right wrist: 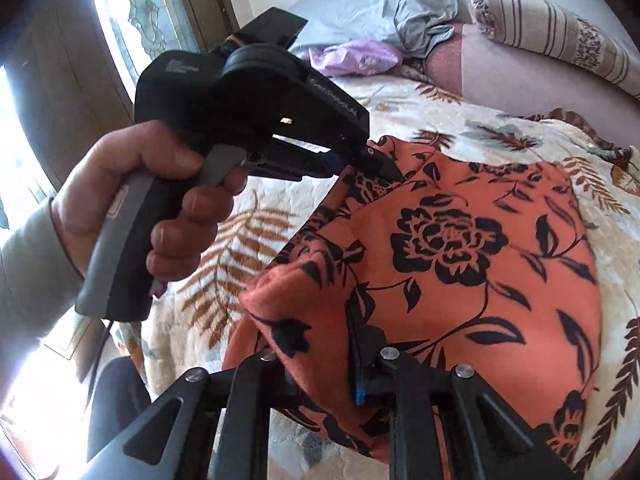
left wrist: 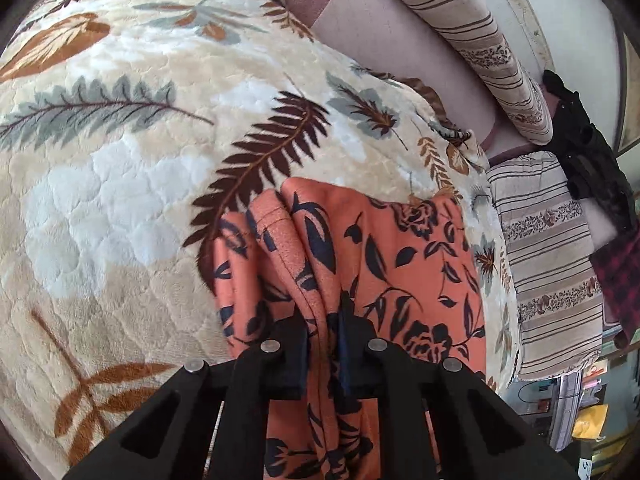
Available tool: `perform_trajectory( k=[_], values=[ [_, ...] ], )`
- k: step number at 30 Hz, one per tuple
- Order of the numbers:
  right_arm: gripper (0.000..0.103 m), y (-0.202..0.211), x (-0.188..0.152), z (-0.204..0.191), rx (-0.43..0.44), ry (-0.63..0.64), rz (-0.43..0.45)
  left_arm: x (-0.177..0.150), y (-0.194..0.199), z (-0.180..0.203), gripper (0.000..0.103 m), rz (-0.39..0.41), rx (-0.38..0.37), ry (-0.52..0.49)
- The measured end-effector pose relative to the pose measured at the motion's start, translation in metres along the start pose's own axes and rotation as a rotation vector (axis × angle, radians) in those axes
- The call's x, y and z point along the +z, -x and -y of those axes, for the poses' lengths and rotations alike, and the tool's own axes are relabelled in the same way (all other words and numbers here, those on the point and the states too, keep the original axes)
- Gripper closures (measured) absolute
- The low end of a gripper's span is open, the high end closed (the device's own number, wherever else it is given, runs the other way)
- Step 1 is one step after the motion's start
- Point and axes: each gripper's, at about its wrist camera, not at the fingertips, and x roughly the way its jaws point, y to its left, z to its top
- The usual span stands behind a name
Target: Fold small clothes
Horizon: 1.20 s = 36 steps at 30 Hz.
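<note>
An orange garment with a black flower print (left wrist: 400, 256) lies on a cream leaf-patterned blanket (left wrist: 120, 160). My left gripper (left wrist: 324, 320) is shut on a bunched edge of the garment and lifts it into folds. In the right wrist view the garment (right wrist: 460, 248) spreads flat to the right, and my right gripper (right wrist: 320, 344) is shut on its near corner. The left gripper (right wrist: 376, 164), held by a hand, pinches the garment's far corner there.
Striped bolster pillows (left wrist: 472, 32) and a pink sheet (left wrist: 380, 32) lie beyond the blanket. A grey cloth (right wrist: 408, 12) and a purple one (right wrist: 356, 56) sit at the bed's far end. A window (right wrist: 132, 20) is on the left.
</note>
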Motion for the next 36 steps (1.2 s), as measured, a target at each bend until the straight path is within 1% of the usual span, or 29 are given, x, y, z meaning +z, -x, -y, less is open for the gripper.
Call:
perform_trajectory(
  k=[2,6,8,10,12,13,15,16,17,18,19,20,21,22,24,26,27,28,29,30,31,32,33,34,36],
  values=[
    [0.084,0.005,-0.003,-0.003,0.005,-0.004,0.019,-0.003,0.008,0.0,0.091,0.029,-0.034,-0.008],
    [0.084,0.01,-0.001,-0.005,0.01,-0.008,0.037,-0.002,0.024,0.021,0.091,0.072,-0.035,-0.101],
    [0.084,0.016,-0.001,-0.007,0.019,-0.009,0.051,-0.006,0.031,0.022,0.091,0.102,-0.042,-0.112],
    [0.084,0.018,-0.004,-0.011,0.022,-0.005,0.055,-0.013,0.03,0.011,0.091,0.107,-0.041,-0.092],
    [0.084,0.01,-0.01,-0.018,0.019,0.014,0.021,-0.017,0.019,-0.012,0.09,0.08,-0.017,-0.024],
    [0.083,0.001,-0.014,-0.02,0.008,0.028,0.003,-0.019,0.012,-0.022,0.089,0.068,-0.02,-0.003],
    [0.081,-0.004,-0.021,-0.024,-0.003,0.044,0.018,-0.022,0.012,-0.034,0.085,0.079,-0.065,0.047],
    [0.076,-0.003,-0.023,-0.025,0.0,0.047,0.029,-0.023,0.016,-0.035,0.084,0.089,-0.066,0.064],
    [0.072,-0.001,-0.023,-0.026,0.021,0.044,0.029,-0.023,0.021,-0.033,0.083,0.096,-0.054,0.064],
    [0.055,0.001,-0.023,-0.027,0.052,0.04,0.024,-0.023,0.026,-0.028,0.082,0.104,-0.032,0.051],
    [0.035,0.001,-0.025,-0.028,0.091,0.04,0.019,-0.024,0.031,-0.022,0.082,0.113,0.0,0.034],
    [0.033,0.003,-0.027,-0.032,0.099,0.048,0.023,-0.026,0.037,-0.015,0.082,0.124,0.033,0.019],
    [0.033,0.005,-0.029,-0.035,0.091,0.058,0.032,-0.029,0.045,-0.006,0.082,0.136,0.058,0.001],
    [0.032,0.008,-0.032,-0.036,0.105,0.052,0.04,-0.033,0.054,0.001,0.082,0.149,0.067,-0.021],
    [0.032,0.017,-0.037,-0.032,0.149,-0.002,0.06,-0.045,0.072,0.016,0.082,0.182,0.061,-0.053],
    [0.032,0.027,-0.044,-0.025,0.173,-0.043,0.081,-0.062,0.084,0.028,0.082,0.198,0.048,-0.066],
    [0.032,0.034,-0.047,-0.022,0.183,-0.061,0.087,-0.071,0.084,0.034,0.082,0.196,0.048,-0.071],
    [0.032,0.041,-0.051,-0.019,0.195,-0.072,0.094,-0.082,0.08,0.037,0.082,0.178,0.053,-0.08],
    [0.032,0.048,-0.055,-0.016,0.2,-0.08,0.103,-0.093,0.072,0.038,0.082,0.144,0.076,-0.088],
    [0.032,0.056,-0.058,-0.01,0.2,-0.088,0.112,-0.104,0.061,0.035,0.082,0.104,0.132,-0.089],
    [0.032,0.064,-0.063,-0.004,0.201,-0.101,0.12,-0.115,0.049,0.03,0.082,0.07,0.207,-0.084],
    [0.032,0.072,-0.069,0.003,0.199,-0.119,0.127,-0.124,0.044,0.024,0.079,0.071,0.215,-0.078],
    [0.032,0.08,-0.075,0.012,0.193,-0.144,0.13,-0.129,0.049,0.022,0.079,0.106,0.195,-0.068],
    [0.032,0.088,-0.081,0.022,0.191,-0.172,0.131,-0.131,0.054,0.022,0.079,0.119,0.194,-0.053],
    [0.032,0.105,-0.093,0.044,0.184,-0.24,0.143,-0.133,0.065,0.03,0.079,0.145,0.236,-0.066]
  ],
)
